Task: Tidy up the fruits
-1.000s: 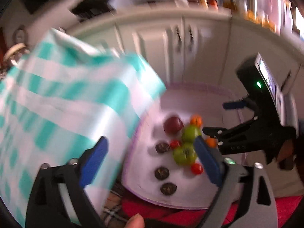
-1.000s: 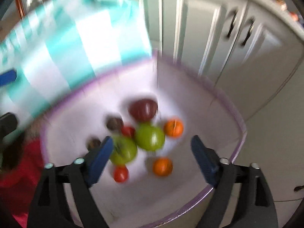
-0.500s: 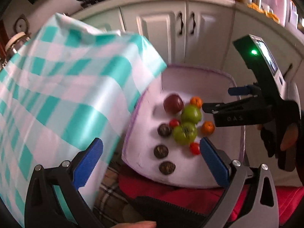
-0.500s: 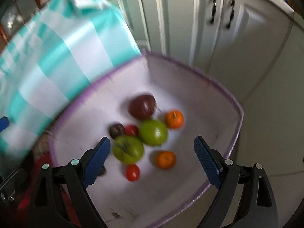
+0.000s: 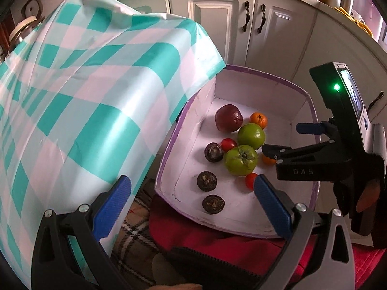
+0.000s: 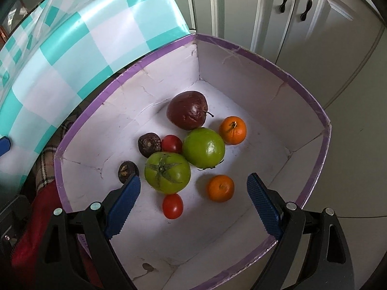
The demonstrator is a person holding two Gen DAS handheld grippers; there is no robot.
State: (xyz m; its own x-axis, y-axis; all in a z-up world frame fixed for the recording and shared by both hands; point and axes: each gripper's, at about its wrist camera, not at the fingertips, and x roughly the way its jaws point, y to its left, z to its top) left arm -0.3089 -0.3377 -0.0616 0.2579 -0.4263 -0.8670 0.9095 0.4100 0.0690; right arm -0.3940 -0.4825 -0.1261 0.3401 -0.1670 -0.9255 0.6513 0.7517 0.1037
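Observation:
A white box with a purple rim [image 6: 312, 106] [image 5: 285, 82] holds the fruit. In it lie a dark red apple [image 6: 187, 110], two green tomatoes [image 6: 167, 172] [image 6: 203, 146], two small oranges [image 6: 232, 130] [image 6: 220, 188], two red cherry tomatoes [image 6: 172, 205] [image 6: 171, 143] and dark brown round fruits [image 6: 149, 143] [image 5: 206, 180]. My right gripper [image 6: 193, 203] is open and empty, hanging over the box's near part above the fruit. My left gripper [image 5: 191, 203] is open and empty, left of and above the box; the right gripper [image 5: 285, 142] shows in its view.
A table with a teal-and-white checked cloth [image 5: 72, 91] stands right beside the box on the left. White cabinet doors [image 5: 241, 19] are behind. Red fabric [image 5: 217, 244] and a plaid cloth [image 5: 135, 222] lie under the box's near edge.
Both grippers have drawn back a little and steadied; the views are sharper. The right gripper has shifted over the box. The fruit has not moved.

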